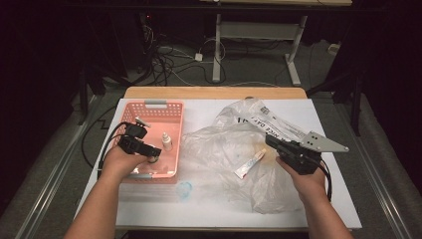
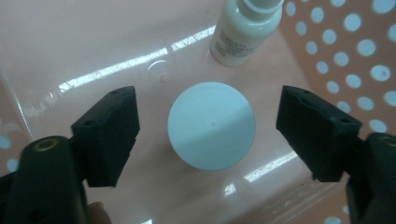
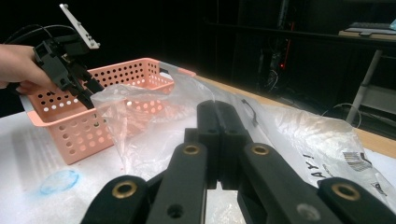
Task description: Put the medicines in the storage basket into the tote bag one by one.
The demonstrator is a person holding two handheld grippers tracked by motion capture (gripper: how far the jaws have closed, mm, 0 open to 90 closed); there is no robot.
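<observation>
Dark room behind, cables on floor, white table [image 1: 209,209] under high view, wooden edge at far side. Faint blue smudge [image 1: 184,190] on tabletop near front of basket.

Pink perforated basket [image 1: 174,112] at left of table. Inside it: small white dropper bottle [image 1: 167,142], upright near right wall, and round white cap-like item [image 2: 211,125] lying on basket floor just in front of bottle.

Left gripper [image 1: 154,158] held down into basket, tips near front wall. Jaws apart in left gripper view, round white item squarely between them, clear gap on each side, pads not touching. Bottle base visible beyond, off to upper right, apart from round item.

Crumpled clear plastic bag [image 1: 224,149] spread over middle and right of table, printed lettering on far part. Small white tube with red end [image 1: 250,164] lying on or in bag, tilted, between basket and right hand; cannot tell which.

Right gripper [image 1: 272,141] at right side over bag, pointing left, grey three-cornered plate on top. Jaws pressed together in right gripper view, nothing seen between them. Bag film directly ahead of tips; touching or not, cannot tell.
</observation>
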